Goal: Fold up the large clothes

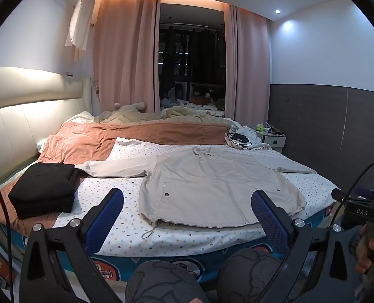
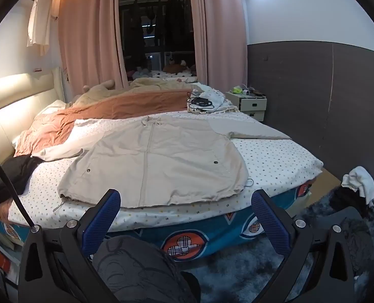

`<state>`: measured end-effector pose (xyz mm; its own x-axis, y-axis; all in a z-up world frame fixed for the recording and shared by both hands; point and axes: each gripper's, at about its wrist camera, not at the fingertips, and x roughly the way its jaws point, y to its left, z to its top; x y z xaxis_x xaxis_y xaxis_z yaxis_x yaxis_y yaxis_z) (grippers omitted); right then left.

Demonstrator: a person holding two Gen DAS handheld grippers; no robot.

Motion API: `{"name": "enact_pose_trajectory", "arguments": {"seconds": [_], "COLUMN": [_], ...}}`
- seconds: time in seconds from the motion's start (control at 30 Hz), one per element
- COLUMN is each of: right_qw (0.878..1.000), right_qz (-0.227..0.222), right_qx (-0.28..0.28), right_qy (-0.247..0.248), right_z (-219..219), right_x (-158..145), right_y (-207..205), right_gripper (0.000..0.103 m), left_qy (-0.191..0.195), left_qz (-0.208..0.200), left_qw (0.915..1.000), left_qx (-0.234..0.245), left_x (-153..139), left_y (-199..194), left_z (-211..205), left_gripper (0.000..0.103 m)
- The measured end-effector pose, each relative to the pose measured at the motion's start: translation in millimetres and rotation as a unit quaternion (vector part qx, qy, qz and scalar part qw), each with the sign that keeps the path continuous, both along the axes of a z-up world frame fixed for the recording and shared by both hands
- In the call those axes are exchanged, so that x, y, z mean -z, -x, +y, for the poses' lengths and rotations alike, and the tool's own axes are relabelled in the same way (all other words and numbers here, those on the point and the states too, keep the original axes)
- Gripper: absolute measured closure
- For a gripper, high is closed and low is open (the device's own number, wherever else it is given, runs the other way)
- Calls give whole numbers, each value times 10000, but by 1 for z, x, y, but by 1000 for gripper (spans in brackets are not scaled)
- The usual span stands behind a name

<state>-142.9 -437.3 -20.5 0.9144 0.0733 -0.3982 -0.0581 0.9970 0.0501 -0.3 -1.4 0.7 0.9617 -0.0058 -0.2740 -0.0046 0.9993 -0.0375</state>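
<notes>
A beige zip jacket (image 1: pixel 212 186) lies flat, front up, on the dotted white bed sheet (image 1: pixel 126 217), sleeves spread out to both sides, hem toward me. It also shows in the right wrist view (image 2: pixel 156 161). My left gripper (image 1: pixel 187 217) is open and empty, held back from the bed's near edge, in front of the hem. My right gripper (image 2: pixel 185 217) is open and empty, also short of the bed edge, below the hem. A folded black garment (image 1: pixel 44 189) sits on the bed at the left.
An orange blanket (image 1: pixel 126 136) and beige bedding lie behind the jacket. Cables on a white cloth (image 2: pixel 204 103) lie at the far right corner. A nightstand (image 2: pixel 252 103) stands by the dark wall. My knees (image 1: pixel 161 280) are below. A dark rug (image 2: pixel 250 272) covers the floor.
</notes>
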Motion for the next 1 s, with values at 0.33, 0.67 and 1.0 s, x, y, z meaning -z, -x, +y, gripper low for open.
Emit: {"name": "enact_pose_trajectory", "arguments": {"seconds": [0.33, 0.67, 1.0], "right_qw": [9998, 9997, 9998], "right_qz": [-183, -179, -155], "right_qx": [54, 50, -1], "right_qy": [-101, -141, -155], "right_z": [-13, -15, -12], "right_x": [-20, -12, -12], "right_y": [12, 21, 23], "right_gripper": [0, 0, 0], "left_qy": [61, 108, 130], "left_qz": [-85, -38, -26], "left_qw": [9999, 9997, 9998], "left_qx": [129, 197, 173], "left_x": [-8, -7, -7], "left_y": [21, 22, 26], "left_z": [-5, -7, -6], "left_gripper": [0, 0, 0]}}
